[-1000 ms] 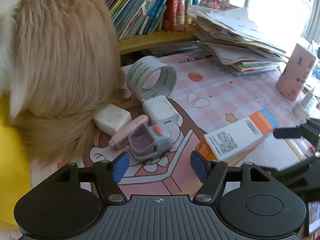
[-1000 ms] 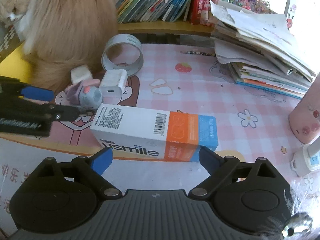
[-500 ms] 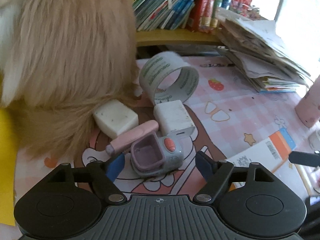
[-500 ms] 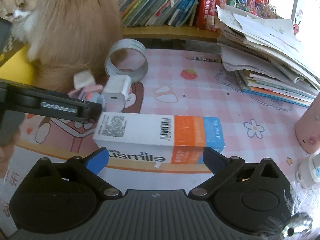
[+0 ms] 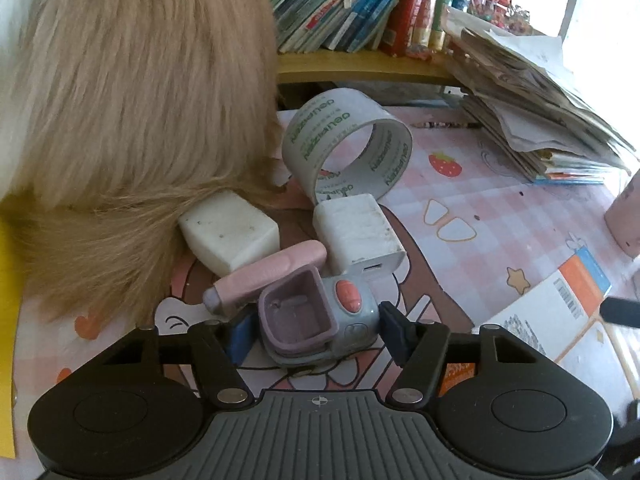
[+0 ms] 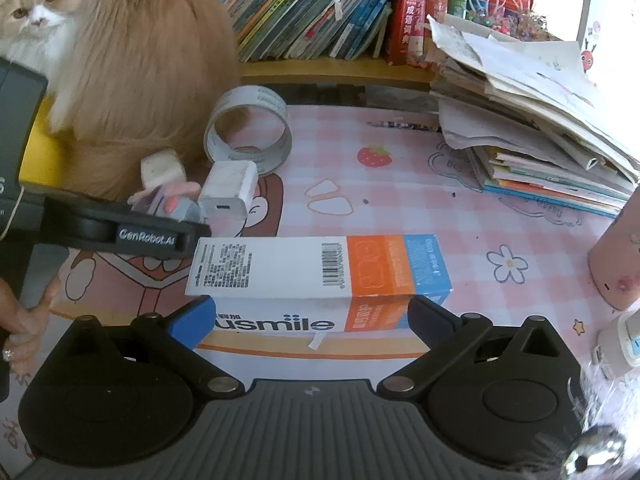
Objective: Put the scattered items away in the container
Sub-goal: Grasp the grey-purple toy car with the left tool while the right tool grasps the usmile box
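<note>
A small grey gadget [image 5: 320,320] with a purple open compartment and an orange button lies on the pink checked mat. My left gripper [image 5: 318,334] straddles it and its jaws are closing; the blue pads stand right at its two sides, with no firm press showing. A pink tube [image 5: 264,276], a white charger [image 5: 358,232] and a white block [image 5: 228,232] lie just behind it. My right gripper [image 6: 312,320] is wide open at the near edge of a long white, orange and blue usmile box [image 6: 320,268]. No container is in view.
A fluffy ginger cat [image 6: 140,60] sits at the left, its fur over the white block. A tape roll [image 5: 348,144] stands behind the charger. Paper stack [image 6: 540,120] at right, books [image 6: 320,12] on the shelf behind, pink cup [image 6: 616,264] at the right edge. A hand [image 6: 24,320] holds the left gripper.
My left gripper came forward and down onto the grey gadget; its jaws widened, then narrowed around it. The right gripper and the box have stayed put.
</note>
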Demonstrator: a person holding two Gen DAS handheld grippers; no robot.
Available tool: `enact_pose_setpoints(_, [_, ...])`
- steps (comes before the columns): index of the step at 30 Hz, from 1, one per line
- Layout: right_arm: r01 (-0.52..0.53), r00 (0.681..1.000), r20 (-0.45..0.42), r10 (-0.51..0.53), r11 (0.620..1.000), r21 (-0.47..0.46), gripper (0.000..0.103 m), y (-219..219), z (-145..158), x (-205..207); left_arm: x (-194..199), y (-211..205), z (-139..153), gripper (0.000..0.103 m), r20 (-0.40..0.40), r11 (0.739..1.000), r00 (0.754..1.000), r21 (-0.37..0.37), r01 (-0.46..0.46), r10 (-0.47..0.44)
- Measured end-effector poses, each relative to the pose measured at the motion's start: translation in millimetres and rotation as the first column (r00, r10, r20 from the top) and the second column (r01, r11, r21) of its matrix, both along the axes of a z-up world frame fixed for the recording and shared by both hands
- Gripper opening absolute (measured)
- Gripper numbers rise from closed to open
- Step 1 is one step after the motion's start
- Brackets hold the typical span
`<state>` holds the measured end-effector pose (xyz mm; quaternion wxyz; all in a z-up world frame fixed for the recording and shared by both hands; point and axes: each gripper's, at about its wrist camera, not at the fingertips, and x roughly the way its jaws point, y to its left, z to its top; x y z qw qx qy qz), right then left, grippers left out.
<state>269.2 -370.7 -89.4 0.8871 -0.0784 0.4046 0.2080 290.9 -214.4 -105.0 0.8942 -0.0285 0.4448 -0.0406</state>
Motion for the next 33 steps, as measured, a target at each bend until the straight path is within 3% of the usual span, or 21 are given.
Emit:
enact_pose_setpoints(8, [0.029,0.999,0.038,-0.029,1.0,0.011,0.103,-9.4,15.6,10.5,-24.0,9.0,18.3,0.063,0.034,0.998,0.998,0.018,0.057,-0.057])
enact_pose_setpoints(13, [-0.158,0.987,0.032,0.16,0.984,-0.079,0.103,0.6,17.0,19.0,-46.0,23.3,23.8,0.063,0.014,0.998,0.998,0.001,0.059,-0.059])
enact_pose_setpoints(18, [-0.377,0.918,0.042,0.394,0.901,-0.213,0.103,16.9,14.2,16.6,-70.3,36.6,30.6,0.063,0.014,0.999,0.999,-0.016,0.042,-0.042])
enact_pose_setpoints(20, [-0.466,0.869,0.031,0.494,0.839,-0.281,0.101,24.9,9.8,16.1,-79.4,38.9,35.4,0.063,0.025,0.999,0.999,-0.016,0.043,-0.043])
enact_pose_setpoints(23, [-0.585,0.778,-0.015,0.628,0.715,-0.382,0.1,37.1,0.9,15.3,-89.4,41.1,41.3,0.063,0.043,0.999,0.998,-0.016,0.043,-0.043])
enact_pose_setpoints(26, [-0.643,0.739,-0.098,0.667,0.654,-0.398,0.078,45.9,-8.4,24.2,-99.0,43.0,46.4,0.063,0.057,0.999,0.998,-0.02,0.038,-0.037])
enact_pose_setpoints(29, [-0.658,0.73,-0.124,0.672,0.641,-0.395,0.072,52.1,-10.4,27.4,-107.6,45.7,51.0,0.063,0.071,0.999,0.997,-0.016,0.036,-0.034])
enact_pose_setpoints(33, [-0.655,0.738,-0.129,0.662,0.659,-0.369,0.058,58.2,-8.1,20.2,-120.2,51.8,56.3,0.063,0.084,1.0,0.996,-0.014,0.026,-0.024])
